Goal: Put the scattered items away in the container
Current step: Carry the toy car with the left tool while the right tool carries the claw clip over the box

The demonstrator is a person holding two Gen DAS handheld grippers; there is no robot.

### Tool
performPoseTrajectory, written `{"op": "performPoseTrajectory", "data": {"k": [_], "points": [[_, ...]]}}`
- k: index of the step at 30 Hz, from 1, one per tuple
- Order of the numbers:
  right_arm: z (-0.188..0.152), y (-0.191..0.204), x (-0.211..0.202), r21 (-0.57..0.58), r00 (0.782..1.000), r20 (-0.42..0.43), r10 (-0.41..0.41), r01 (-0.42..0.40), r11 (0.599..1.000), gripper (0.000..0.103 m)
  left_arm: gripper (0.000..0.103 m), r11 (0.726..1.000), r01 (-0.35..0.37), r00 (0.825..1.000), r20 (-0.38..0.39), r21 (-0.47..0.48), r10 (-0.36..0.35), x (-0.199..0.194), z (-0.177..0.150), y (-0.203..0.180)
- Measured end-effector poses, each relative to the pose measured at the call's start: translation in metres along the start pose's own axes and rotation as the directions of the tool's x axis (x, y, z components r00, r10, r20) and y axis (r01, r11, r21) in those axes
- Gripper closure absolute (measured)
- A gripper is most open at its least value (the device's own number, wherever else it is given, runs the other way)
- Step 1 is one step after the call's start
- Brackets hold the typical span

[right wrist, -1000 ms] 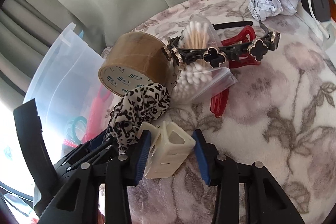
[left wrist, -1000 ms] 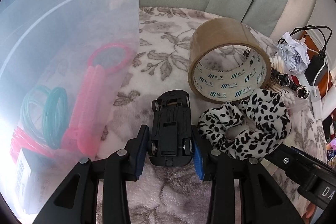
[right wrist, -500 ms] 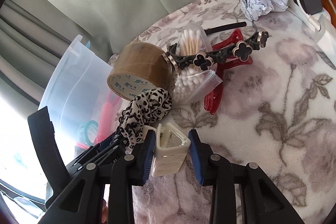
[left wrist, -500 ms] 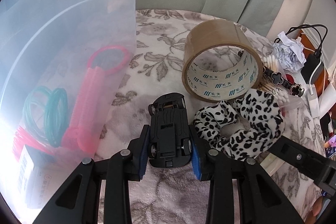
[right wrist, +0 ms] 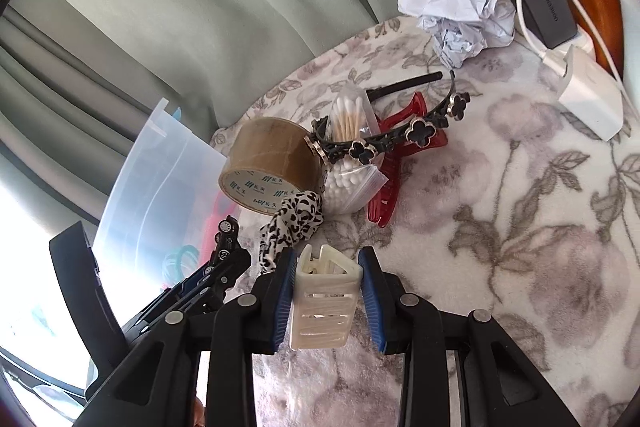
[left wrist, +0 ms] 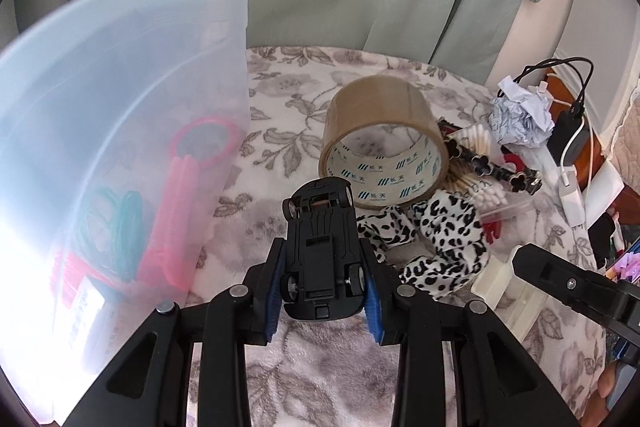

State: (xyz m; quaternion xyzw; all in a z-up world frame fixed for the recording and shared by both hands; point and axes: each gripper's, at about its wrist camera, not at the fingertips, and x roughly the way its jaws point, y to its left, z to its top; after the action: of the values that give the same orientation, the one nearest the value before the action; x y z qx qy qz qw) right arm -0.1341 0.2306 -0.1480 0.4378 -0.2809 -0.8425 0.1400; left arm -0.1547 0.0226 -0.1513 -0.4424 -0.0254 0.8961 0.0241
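1. The translucent container (left wrist: 120, 147) stands at the left edge of the floral blanket (right wrist: 520, 227), open at the top, so both hands can carry across and drop in from above. Its frosted wall blurs what lies inside: pink and teal loops and a boxy shape show through, but I cannot name them.

2. The roll of brown tape (left wrist: 384, 155) rests on its side beside the leopard-print scrunchie (left wrist: 436, 247), with the bag of cotton swabs (right wrist: 352, 163), the black clover headband (right wrist: 400, 139) and the red hair claw (right wrist: 396, 179) heaped just behind (the claw is mostly buried under the bag and headband).

3. The left gripper (left wrist: 324, 291) is clamped on the black toy car (left wrist: 320, 247), underside up, pads on its flanks near the rear wheels; probably a grip low on the body so it cannot swing. The car looks lifted off the blanket, though contact beneath is hidden.

4. The right gripper (right wrist: 326, 299) is clenched on the cream hair claw (right wrist: 324, 299), squeezed across its broad sides. Whether its teeth are sprung apart is hard to make out.
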Motion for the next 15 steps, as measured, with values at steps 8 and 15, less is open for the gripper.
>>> {"op": "performPoseTrajectory", "data": {"k": [8, 15], "points": [[-0.001, 0.007, -0.024, -0.006, 0.999, 0.051, 0.007, -0.007, 1.0, 0.069, 0.067, 1.0, 0.014, 0.999, 0.051, 0.01, -0.015, -0.033, 0.001, -0.001], [-0.004, 0.021, -0.05, -0.03, 0.995, 0.101, 0.019, -0.016, 0.999, 0.069, 0.067, 1.0, 0.029, 0.994, 0.104, 0.01, -0.03, -0.067, 0.002, -0.003]]}}
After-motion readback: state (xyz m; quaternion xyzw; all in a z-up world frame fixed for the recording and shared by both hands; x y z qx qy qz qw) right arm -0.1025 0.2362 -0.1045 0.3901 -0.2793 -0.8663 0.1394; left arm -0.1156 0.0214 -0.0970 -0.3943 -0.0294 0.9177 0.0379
